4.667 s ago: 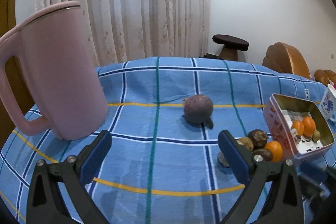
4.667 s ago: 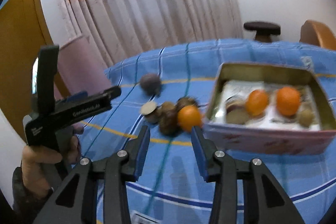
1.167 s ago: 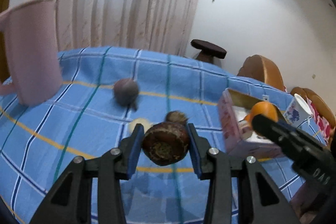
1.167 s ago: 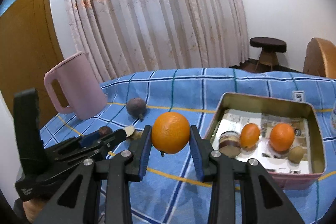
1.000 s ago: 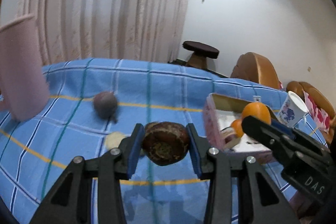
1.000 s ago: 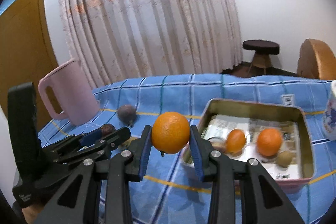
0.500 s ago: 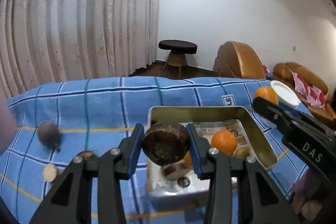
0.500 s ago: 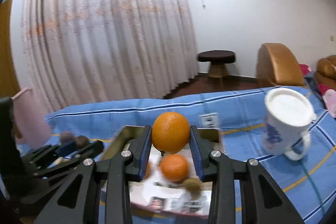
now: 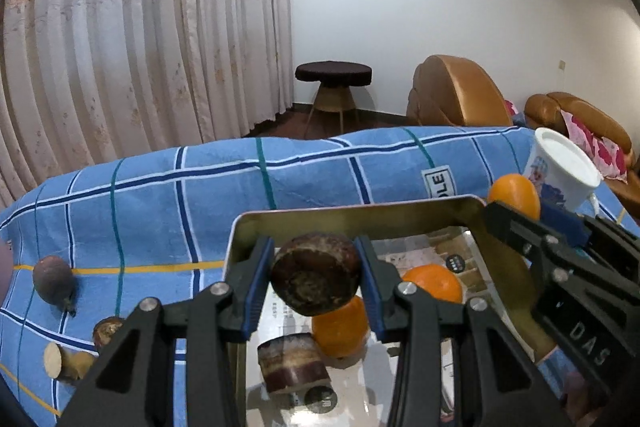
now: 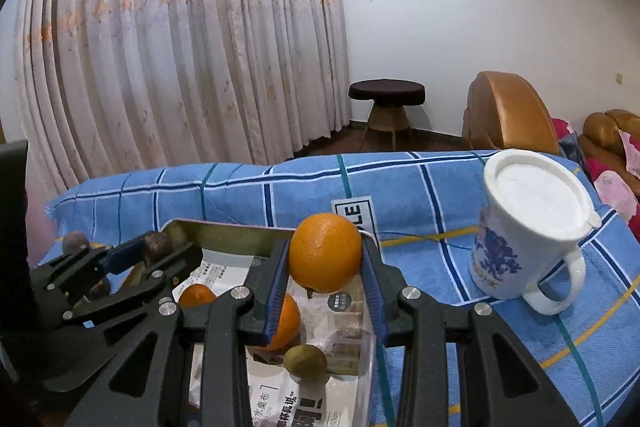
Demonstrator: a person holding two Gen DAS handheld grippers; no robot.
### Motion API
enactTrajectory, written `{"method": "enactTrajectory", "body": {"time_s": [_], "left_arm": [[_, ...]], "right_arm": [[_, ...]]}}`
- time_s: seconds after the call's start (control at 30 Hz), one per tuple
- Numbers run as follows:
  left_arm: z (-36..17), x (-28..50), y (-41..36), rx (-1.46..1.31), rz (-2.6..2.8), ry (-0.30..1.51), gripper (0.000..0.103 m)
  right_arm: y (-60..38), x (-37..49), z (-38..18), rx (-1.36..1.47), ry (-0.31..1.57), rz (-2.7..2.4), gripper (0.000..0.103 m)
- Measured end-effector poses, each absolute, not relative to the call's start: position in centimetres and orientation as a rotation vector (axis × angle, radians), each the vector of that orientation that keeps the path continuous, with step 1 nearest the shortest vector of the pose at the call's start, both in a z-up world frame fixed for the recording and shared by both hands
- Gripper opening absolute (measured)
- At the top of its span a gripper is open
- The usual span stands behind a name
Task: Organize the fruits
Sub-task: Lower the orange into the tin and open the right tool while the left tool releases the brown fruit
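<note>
Both tongs swung rightward from the loose fruit pile to above the tin, each carrying its load along. Nearest, left tongs (image 9: 316, 277) clamped on brown mangosteen (image 9: 316, 273), cut or flat face toward camera, hanging over near-left part of the tin (image 9: 360, 213). Right tongs (image 10: 325, 263) clamped on orange (image 10: 325, 251), over the tin's right side, seen at right edge of left view too. Below, inside the paper-lined tin: two oranges (image 9: 434, 281), a banded brown chunk (image 9: 294, 361), a small green-brown fruit (image 10: 305, 363). Left on the blue checked table cloth (image 9: 160, 211), still outside: purple passion fruit (image 9: 53, 279), a small brown fruit (image 9: 107, 331), a pale cut piece (image 9: 54, 367). Right of the tin, lidded white mug (image 10: 528, 231), near but apart. Beyond: stool, tan chairs, curtain. Judged stage: carry finished, release pending for both. Risks: mangosteen directly above a resting orange, so a drop from height could bounce it off and over the low wall; orange round, apt to roll on slick paper and strike the others. Two tongs close together over one small tin, so a clash on lowering could jar a grip loose. Right tongs near the mug side; a wide sweep on the way out might knock it.
</note>
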State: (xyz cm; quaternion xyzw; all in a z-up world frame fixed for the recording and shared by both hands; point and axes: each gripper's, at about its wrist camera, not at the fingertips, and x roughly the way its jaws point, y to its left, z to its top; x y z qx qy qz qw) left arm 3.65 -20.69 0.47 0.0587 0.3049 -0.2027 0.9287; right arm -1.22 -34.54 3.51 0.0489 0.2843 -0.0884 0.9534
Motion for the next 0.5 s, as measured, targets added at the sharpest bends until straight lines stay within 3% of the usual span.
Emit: {"method": "enactTrajectory", "body": {"time_s": [0.5], "left_arm": [[-0.6, 4.4, -20.7, 0.130, -0.385, 0.674, 0.044]], "right_arm": [[-34.4, -0.2, 0.8, 0.137, 0.681, -0.111, 0.038]]}}
